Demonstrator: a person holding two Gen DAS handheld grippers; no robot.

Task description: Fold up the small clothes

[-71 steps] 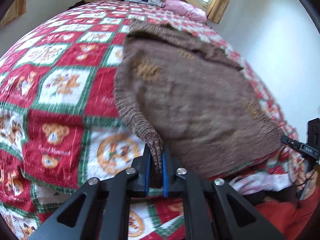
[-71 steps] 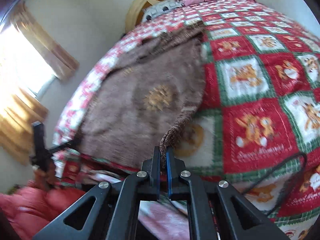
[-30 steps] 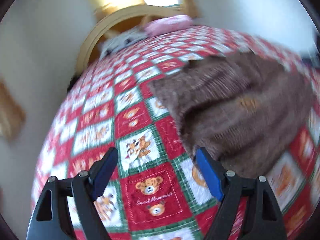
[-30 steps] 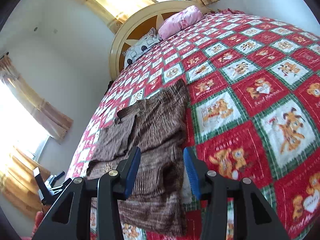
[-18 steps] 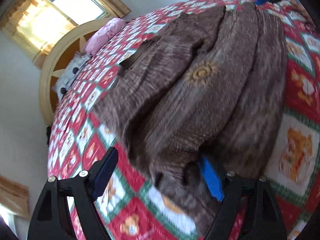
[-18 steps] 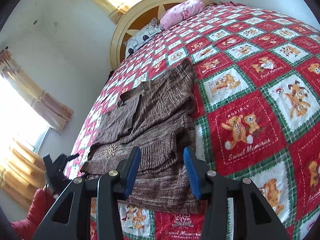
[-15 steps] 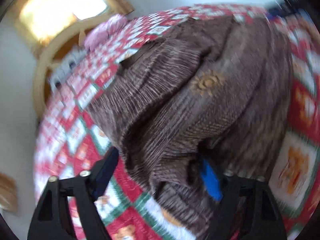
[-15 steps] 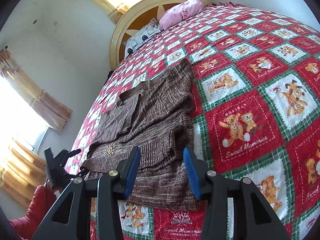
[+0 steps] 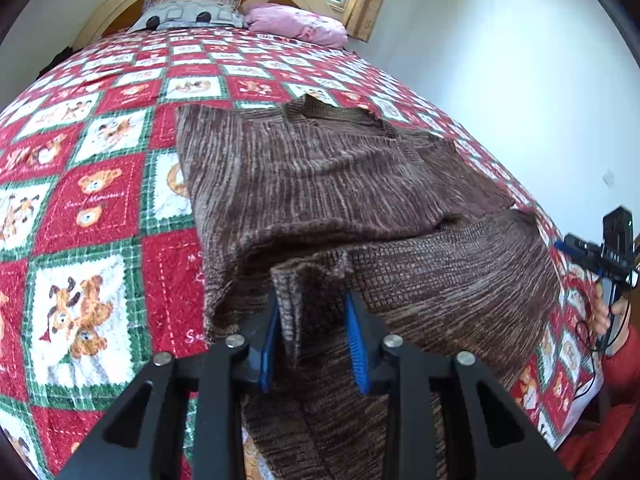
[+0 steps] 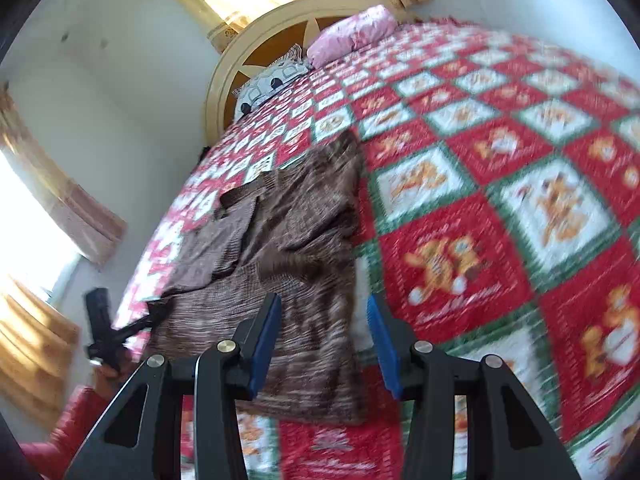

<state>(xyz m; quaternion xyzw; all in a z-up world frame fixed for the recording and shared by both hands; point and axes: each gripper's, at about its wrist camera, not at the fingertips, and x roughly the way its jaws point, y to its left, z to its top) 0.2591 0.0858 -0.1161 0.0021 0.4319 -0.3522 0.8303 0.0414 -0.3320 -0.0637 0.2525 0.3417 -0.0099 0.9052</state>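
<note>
Your left tool (image 9: 312, 334) has swung round from the bare quilt beside the brown sweater (image 9: 360, 200) and now sits over the garment's near edge. Its jaws, spread wide a second ago, are closing, with a raised ridge of knit standing between the blue pads (image 9: 269, 344); the left pad looks to be against the ridge, the right pad not yet on it, so the grip is not made. Earlier both tools let go of the cuffs they had carried, and the sleeves now lie across the body. By my reading you are picking up the hem end for the next fold, toward the collar.

Your right tool (image 10: 322, 344) has hardly shifted. It stands half open with nothing between the pads, above the sweater's edge where it meets the red checked quilt (image 10: 500, 248).

The left wrist view gives you the pinch itself: the ridge of fabric, the folded-in sleeve just ahead of the tool, the collar beyond that, and far off to the right the other tool in a hand. The right wrist view, somewhat blurred, cannot show that contact. It does give the whole sweater lying lengthwise up the bed ahead and left of the tool, the wide bare stretch of quilt to its right, and the left tool as a small dark shape at the garment's far-left edge.
</note>
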